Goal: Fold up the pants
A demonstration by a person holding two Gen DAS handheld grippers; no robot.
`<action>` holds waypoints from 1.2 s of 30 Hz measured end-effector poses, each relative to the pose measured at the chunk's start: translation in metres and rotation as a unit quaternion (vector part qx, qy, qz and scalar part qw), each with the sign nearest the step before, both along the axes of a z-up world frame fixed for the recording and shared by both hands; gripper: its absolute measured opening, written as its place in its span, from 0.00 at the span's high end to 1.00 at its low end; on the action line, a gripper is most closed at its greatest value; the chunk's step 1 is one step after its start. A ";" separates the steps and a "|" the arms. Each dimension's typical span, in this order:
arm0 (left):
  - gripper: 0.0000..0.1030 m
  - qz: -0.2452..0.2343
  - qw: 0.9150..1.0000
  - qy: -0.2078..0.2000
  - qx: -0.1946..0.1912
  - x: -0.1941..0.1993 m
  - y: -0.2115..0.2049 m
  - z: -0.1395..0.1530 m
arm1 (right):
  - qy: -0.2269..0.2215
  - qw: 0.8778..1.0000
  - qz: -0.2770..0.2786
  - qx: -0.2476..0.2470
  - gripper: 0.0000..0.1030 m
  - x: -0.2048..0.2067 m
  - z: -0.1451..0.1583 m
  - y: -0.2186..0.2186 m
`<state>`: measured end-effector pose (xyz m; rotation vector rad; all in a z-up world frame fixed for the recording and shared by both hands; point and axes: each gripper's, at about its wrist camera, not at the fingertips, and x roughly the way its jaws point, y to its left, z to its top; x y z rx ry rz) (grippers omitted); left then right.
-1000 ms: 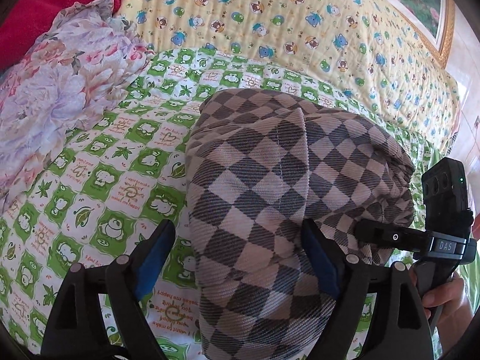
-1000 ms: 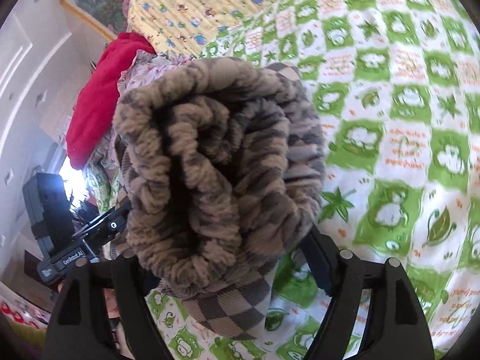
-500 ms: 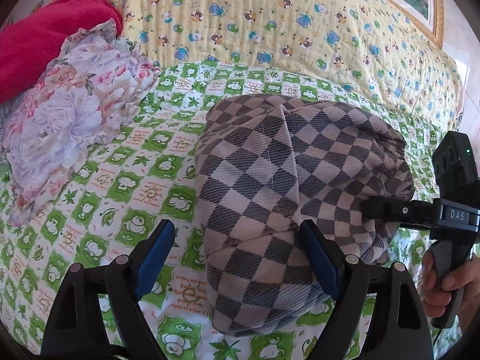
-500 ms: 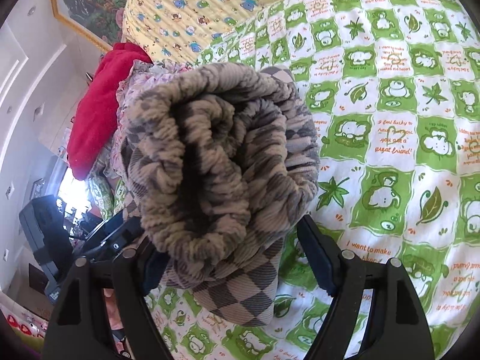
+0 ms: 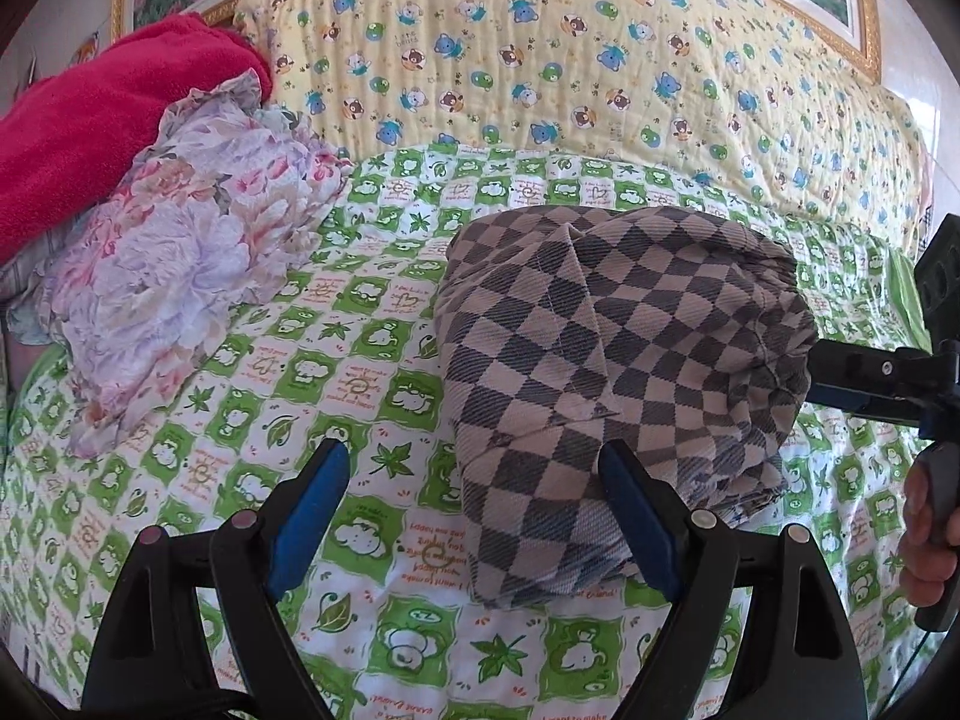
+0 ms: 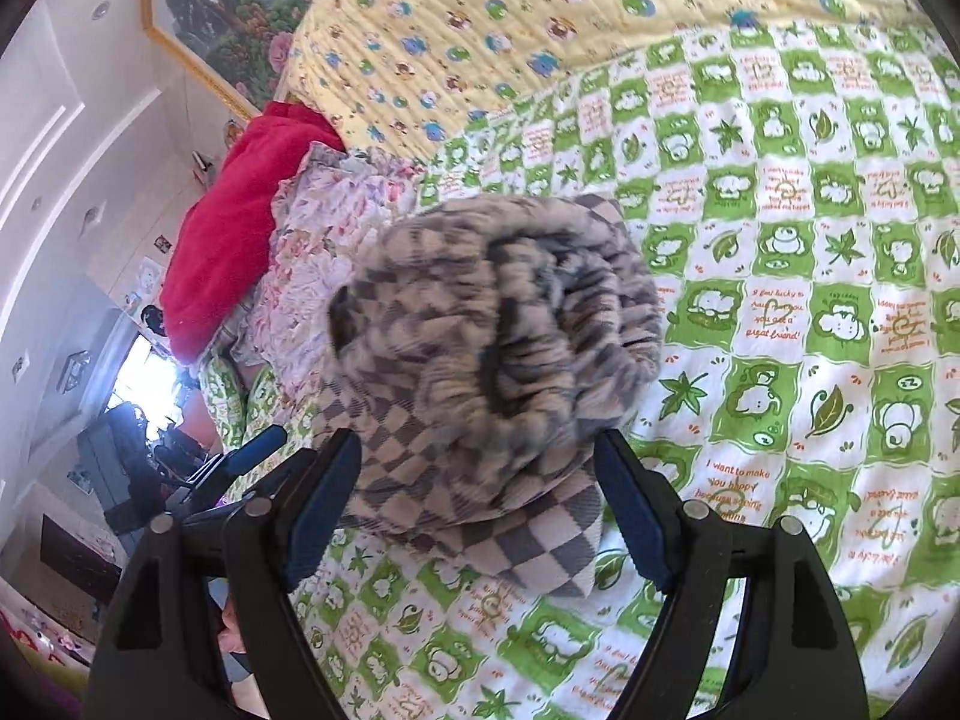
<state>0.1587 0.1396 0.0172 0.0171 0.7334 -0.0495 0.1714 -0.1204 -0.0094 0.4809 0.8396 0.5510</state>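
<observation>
The checkered brown-and-grey pants [image 5: 606,360] lie bundled into a thick fold on the green-and-white bedsheet [image 5: 360,372]. My left gripper [image 5: 474,480] is open, its right finger beside the bundle's near edge, holding nothing. My right gripper [image 6: 477,477] is open, its jaws wide either side of the bundle's gathered waistband end [image 6: 498,324], which sits just beyond the fingertips. In the left wrist view the right gripper reaches in from the right edge, beside the bundle.
A floral garment [image 5: 180,276] and a red blanket [image 5: 102,114] lie at the left of the bed. A yellow bear-print quilt [image 5: 570,60] runs along the back. Bare sheet lies in front of and right of the pants [image 6: 810,330].
Both grippers have drawn back from the pants bundle. The bundle now rests lower on the sheet and looks smaller in both views.
</observation>
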 end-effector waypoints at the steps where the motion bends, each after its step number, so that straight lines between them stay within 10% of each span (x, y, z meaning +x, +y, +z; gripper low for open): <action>1: 0.17 0.001 1.000 -0.003 0.003 -0.003 0.000 0.001 | -0.004 1.000 0.002 -0.004 0.22 -0.003 0.003 0.002; 36: 0.05 0.043 0.997 -0.023 0.061 -0.051 0.012 0.017 | -0.119 0.953 0.045 -0.276 0.21 -0.056 0.031 0.062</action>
